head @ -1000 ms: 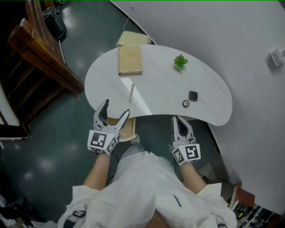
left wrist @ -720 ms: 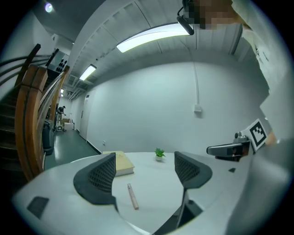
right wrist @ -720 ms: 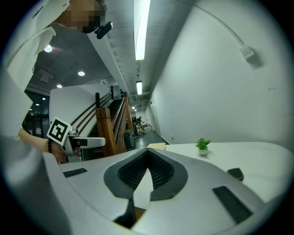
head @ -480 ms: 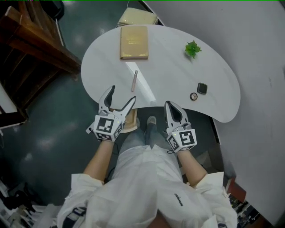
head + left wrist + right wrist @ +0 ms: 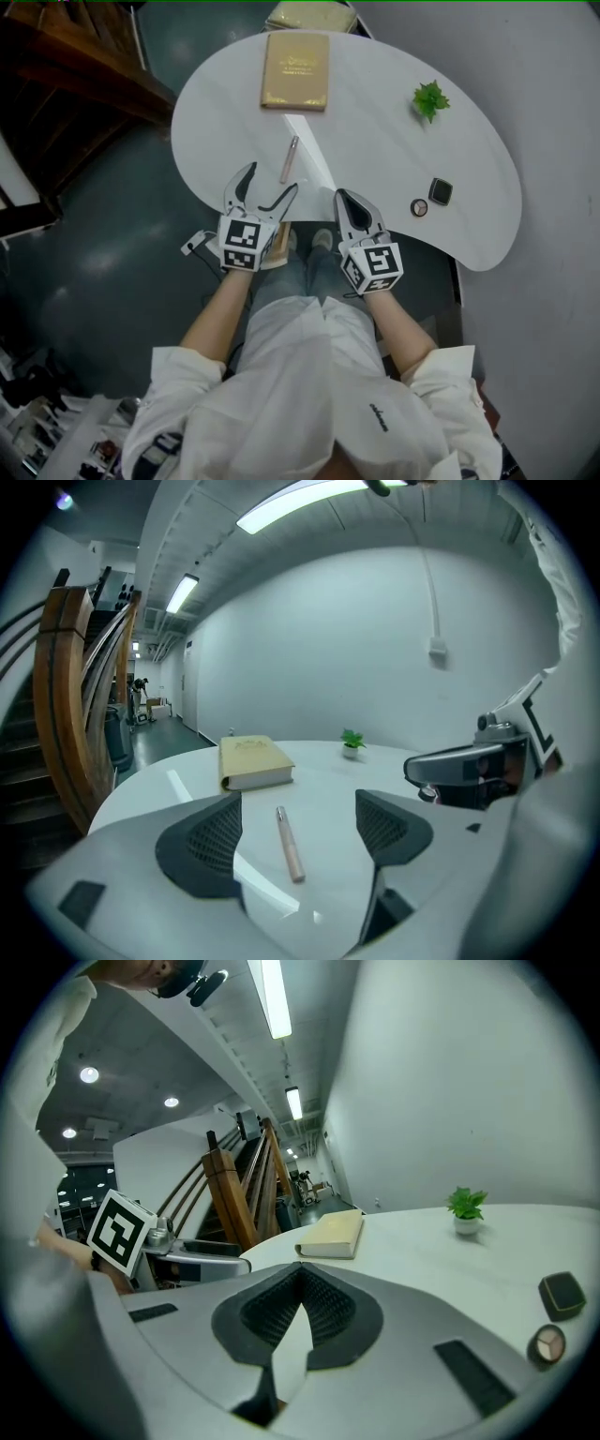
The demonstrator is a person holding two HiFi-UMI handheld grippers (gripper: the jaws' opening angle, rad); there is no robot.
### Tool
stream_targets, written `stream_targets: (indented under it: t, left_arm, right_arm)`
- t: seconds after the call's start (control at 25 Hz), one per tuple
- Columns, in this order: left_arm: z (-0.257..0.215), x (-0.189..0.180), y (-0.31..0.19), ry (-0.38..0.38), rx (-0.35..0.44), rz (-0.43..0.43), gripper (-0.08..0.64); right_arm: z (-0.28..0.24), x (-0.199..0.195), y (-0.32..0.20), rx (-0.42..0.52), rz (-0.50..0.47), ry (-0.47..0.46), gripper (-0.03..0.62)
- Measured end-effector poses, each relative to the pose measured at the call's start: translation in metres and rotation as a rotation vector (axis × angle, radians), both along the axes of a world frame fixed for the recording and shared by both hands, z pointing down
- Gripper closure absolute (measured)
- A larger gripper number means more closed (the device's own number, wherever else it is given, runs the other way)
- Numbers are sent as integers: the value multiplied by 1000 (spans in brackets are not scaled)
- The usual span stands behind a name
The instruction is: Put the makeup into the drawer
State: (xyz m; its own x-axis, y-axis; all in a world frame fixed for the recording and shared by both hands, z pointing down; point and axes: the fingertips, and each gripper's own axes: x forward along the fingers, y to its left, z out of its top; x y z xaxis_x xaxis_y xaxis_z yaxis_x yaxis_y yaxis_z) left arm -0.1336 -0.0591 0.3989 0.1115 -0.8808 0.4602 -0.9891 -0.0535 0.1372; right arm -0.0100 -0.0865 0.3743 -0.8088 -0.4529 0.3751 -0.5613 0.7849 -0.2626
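Left gripper (image 5: 270,183) at near edge of table (image 5: 375,141), fingers (image 5: 202,841) wide apart and empty; makeup stick (image 5: 290,158) lies flat on the table just ahead of the gap. Right gripper (image 5: 342,199) beside it, fingers (image 5: 323,1307) pressed together on nothing. Square compact (image 5: 441,191) and round compact (image 5: 419,207) lie on the table to its right.

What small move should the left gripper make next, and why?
Probably ease the left gripper forward and down until its open jaws straddle the slim makeup stick. Its jaws stand apart and empty, and the stick lies loose on the white table just ahead, lined up between them, so a short advance would likely set up the grasp.
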Motion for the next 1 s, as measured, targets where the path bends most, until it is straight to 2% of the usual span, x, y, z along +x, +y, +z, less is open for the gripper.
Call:
stream_targets:
  t: [0.44,0.72,1.0]
  left_arm:
    - [78,0,-38,-80,-192,12,180]
    - [111,3,-50,-74,-281,5,264]
    - [123,4,-57,-113,-315,16,323]
  right_arm:
    - [60,-23,-32,-80,-24,45,575]
    - [77,-32,-38,-93,-37,56,575]
    - [84,-31,-37,-103,-46,60,575]
